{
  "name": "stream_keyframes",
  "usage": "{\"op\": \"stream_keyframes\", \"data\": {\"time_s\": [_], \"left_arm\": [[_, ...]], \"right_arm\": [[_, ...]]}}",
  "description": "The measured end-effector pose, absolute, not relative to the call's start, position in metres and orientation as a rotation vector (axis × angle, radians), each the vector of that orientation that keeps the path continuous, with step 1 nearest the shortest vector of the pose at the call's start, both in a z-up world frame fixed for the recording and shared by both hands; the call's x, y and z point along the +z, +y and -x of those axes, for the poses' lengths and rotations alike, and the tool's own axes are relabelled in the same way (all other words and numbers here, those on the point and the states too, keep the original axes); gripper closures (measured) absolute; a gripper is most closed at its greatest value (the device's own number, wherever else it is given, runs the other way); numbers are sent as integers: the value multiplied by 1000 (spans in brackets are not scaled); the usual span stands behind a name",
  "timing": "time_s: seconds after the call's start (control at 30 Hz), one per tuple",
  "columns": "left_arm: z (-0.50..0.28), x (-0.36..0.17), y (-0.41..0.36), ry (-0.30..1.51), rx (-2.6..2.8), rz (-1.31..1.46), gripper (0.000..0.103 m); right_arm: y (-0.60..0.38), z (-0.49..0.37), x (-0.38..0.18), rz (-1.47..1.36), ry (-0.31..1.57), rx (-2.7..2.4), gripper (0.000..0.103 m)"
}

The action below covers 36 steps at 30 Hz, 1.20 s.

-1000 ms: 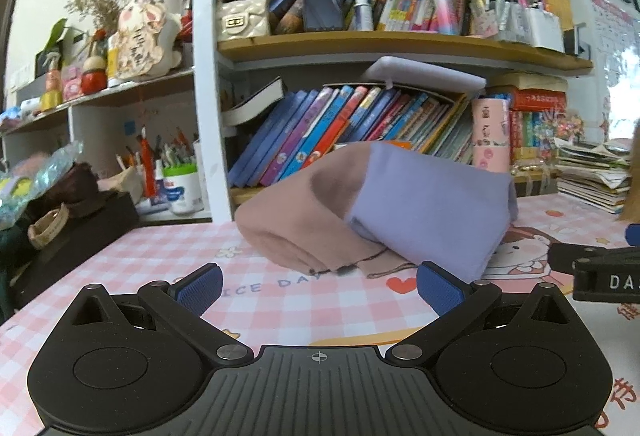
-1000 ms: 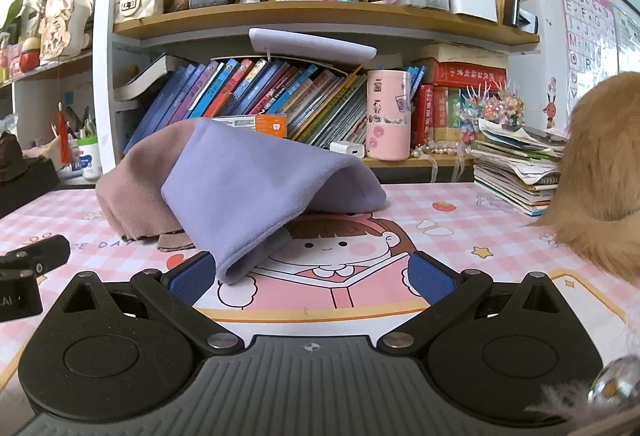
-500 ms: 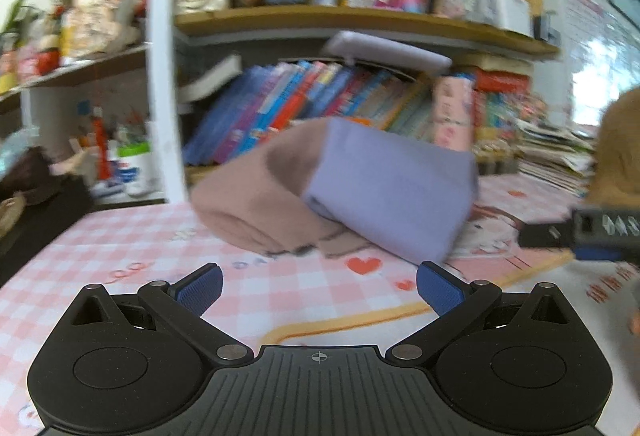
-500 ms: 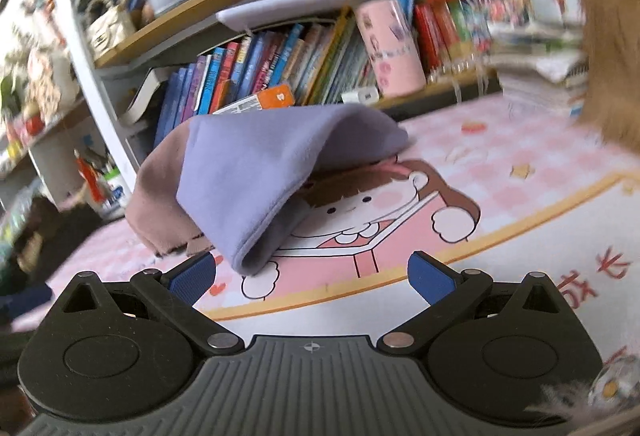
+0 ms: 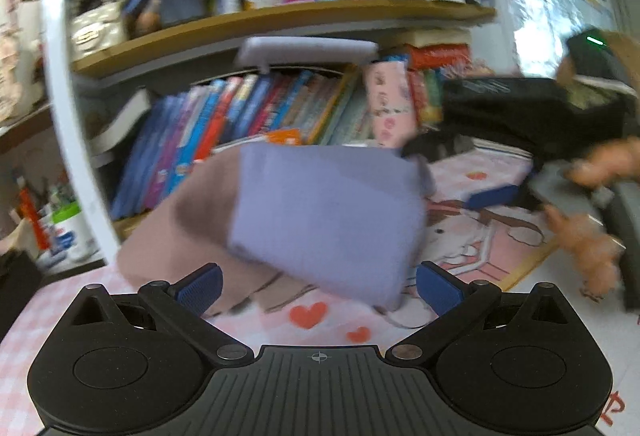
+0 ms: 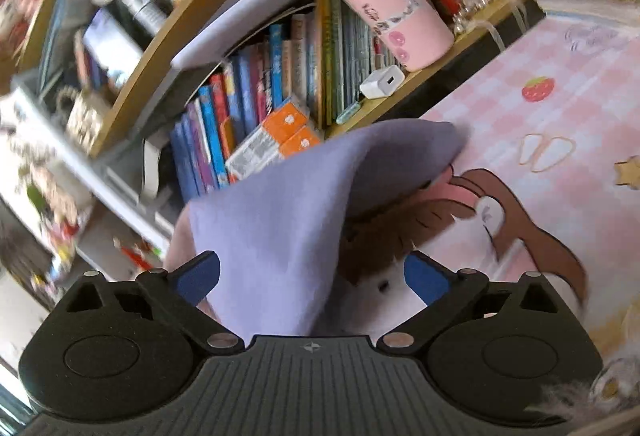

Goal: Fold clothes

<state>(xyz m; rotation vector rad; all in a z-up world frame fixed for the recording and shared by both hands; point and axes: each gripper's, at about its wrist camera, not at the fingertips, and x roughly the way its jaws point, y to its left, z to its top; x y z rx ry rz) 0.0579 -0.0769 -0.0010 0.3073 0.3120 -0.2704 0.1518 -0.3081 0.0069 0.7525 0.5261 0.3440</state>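
Note:
A lilac cloth [image 5: 328, 220] lies draped over a dusty-pink garment [image 5: 180, 236] in a heap on the pink checked table mat [image 5: 60, 300]. My left gripper [image 5: 318, 286] is open just in front of the heap, nothing between its blue pads. In the right wrist view the lilac cloth [image 6: 288, 228] hangs between the fingers of my open right gripper [image 6: 312, 274], tilted steeply; the pink garment [image 6: 176, 248] peeks out at its left. The right gripper [image 5: 492, 196] also shows at the right of the left wrist view, held by a hand [image 5: 592, 236].
A bookshelf [image 5: 280, 16] crammed with books stands right behind the heap. A pink cup [image 6: 392, 20] and a white charger [image 6: 382, 82] sit on its lower ledge. Pens and a white tub [image 5: 68, 236] stand at the left. A cartoon mat [image 6: 520, 196] covers the table at the right.
Both grippers moved in toward the heap. The right gripper rolled sharply and now straddles the lilac cloth's edge. The left view swung right, bringing the hand and right gripper into sight.

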Motion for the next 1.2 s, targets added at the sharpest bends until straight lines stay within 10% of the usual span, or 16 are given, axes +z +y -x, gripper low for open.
{"op": "stream_keyframes", "data": {"time_s": [0.57,0.7,0.93,1.0,1.07,1.2], "left_arm": [[-104,-34,-145,289,-150,-740,3],[-106,-21,-120,281,-158,-619,94],[-39,19,-84,171,-286,-452,96],[-17,24,-79,165,-328,-426,96],[1,24,-74,180,-359,-390,96],[21,33,-61,204,-456,-276,96]], "right_arm": [[-339,-194,-32,-1092,554,451,8],[-336,-188,-34,-1123,562,466,8],[-336,-184,-35,-1192,547,495,9],[-341,-181,-37,-1214,554,455,27],[-347,-176,-37,-1221,561,403,79],[-355,-147,-10,-1173,435,441,90]]}}
